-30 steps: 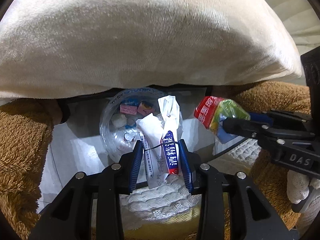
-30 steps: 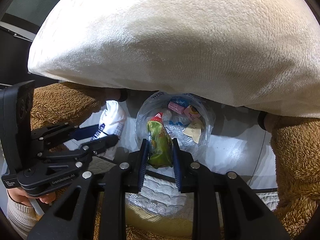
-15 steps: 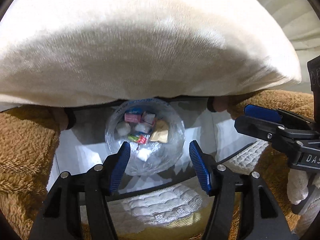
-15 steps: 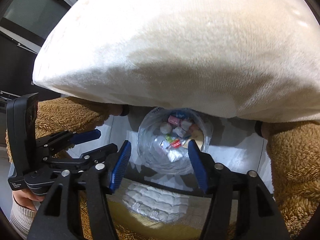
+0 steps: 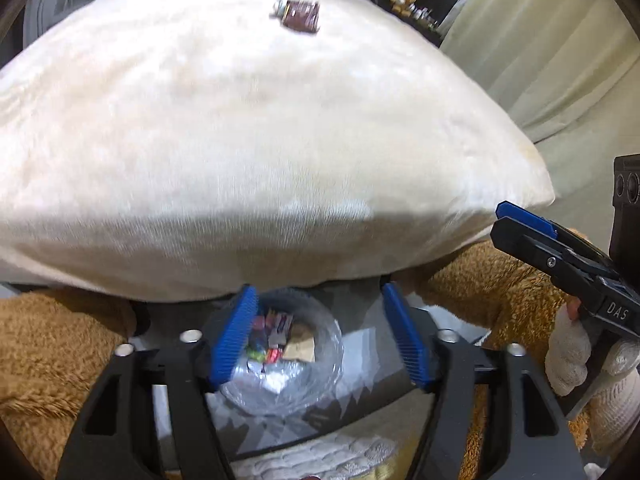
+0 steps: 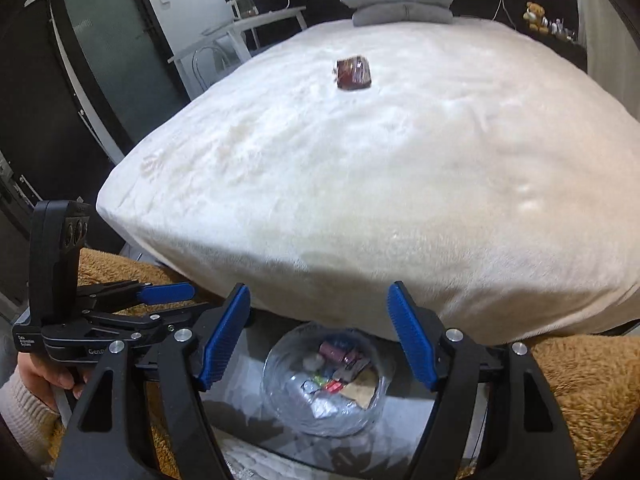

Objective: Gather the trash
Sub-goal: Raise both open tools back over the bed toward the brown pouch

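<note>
A clear bag-lined bin (image 5: 280,364) (image 6: 324,388) on the floor at the foot of the bed holds several small wrappers. A dark red wrapper (image 5: 298,14) (image 6: 353,73) lies on top of the bed. My left gripper (image 5: 320,300) hangs above the bin, its jaws opening, with nothing between the blue pads. My right gripper (image 6: 318,292) hangs above the same bin, its jaws also opening and empty. Each gripper shows at the edge of the other's view: the right gripper (image 5: 510,222) and the left gripper (image 6: 180,302).
A cream plush bed cover (image 6: 360,180) bulges over the bin. Brown fuzzy fabric (image 5: 52,352) lies on both sides of it. Grey pillows (image 6: 400,4) are stacked at the head of the bed. A white desk (image 6: 256,24) stands at the back left beside a dark door.
The left gripper let go of a white and blue packet and the right gripper a green one, both into the bin. Both jaws opened wide and both grippers rose and tilted up.
</note>
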The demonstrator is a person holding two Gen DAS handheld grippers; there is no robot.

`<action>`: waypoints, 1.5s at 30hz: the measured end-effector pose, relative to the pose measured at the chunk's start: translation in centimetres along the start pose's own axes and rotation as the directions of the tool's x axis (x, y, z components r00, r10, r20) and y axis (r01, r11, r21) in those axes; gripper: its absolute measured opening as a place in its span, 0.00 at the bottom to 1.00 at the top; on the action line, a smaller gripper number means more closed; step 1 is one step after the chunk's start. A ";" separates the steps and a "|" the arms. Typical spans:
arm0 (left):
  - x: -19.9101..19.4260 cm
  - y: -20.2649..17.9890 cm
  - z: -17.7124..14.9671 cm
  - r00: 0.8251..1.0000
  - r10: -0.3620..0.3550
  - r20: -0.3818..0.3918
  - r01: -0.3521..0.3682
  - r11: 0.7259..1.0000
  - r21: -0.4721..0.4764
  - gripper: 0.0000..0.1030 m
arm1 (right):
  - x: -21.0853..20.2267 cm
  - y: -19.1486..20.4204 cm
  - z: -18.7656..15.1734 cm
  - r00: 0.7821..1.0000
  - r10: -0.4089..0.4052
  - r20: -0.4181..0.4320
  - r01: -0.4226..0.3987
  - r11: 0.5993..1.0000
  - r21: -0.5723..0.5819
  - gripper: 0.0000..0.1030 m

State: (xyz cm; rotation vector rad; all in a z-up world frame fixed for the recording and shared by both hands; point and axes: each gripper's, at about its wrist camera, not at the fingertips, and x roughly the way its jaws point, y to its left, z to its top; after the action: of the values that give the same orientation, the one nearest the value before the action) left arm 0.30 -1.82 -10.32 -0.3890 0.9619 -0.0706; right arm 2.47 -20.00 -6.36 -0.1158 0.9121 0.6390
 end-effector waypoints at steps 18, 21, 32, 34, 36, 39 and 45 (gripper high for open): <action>-5.5 0.6 6.8 0.959 0.021 0.281 -0.044 0.996 0.074 0.94 | -0.7 -1.7 9.4 0.980 -0.040 0.197 0.054 0.996 -0.067 0.95; -5.7 1.3 8.4 0.950 0.036 0.310 -0.061 0.996 0.070 0.94 | 0.4 -2.0 11.1 0.975 -0.058 0.213 0.079 0.993 -0.091 0.95; -5.7 4.3 14.6 0.927 0.021 0.375 -0.048 0.997 0.063 0.94 | 6.1 -3.7 16.4 0.978 -0.084 0.191 0.098 0.993 -0.066 0.95; -5.5 4.9 15.6 0.924 0.015 0.381 -0.042 0.997 0.062 0.94 | 6.9 -3.9 17.3 0.977 -0.091 0.191 0.104 0.993 -0.056 0.95; -5.3 5.5 16.4 0.921 0.013 0.389 -0.038 0.998 0.055 0.94 | 7.9 -4.0 18.2 0.977 -0.094 0.192 0.106 0.993 -0.054 0.95; -4.7 6.5 17.7 0.923 0.026 0.385 -0.042 0.999 0.032 0.94 | 9.8 -3.9 19.6 0.983 -0.088 0.161 0.101 0.992 -0.072 0.95; -4.3 7.6 19.6 0.913 0.017 0.408 -0.024 1.000 0.013 0.94 | 14.3 -2.8 21.5 0.982 -0.137 0.128 0.156 0.976 -0.151 0.95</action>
State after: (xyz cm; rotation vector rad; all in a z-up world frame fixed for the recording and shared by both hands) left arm 12.84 11.93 0.34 -0.3592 0.5498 0.0223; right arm 25.40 -8.03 -4.45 -0.2850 0.7313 0.5748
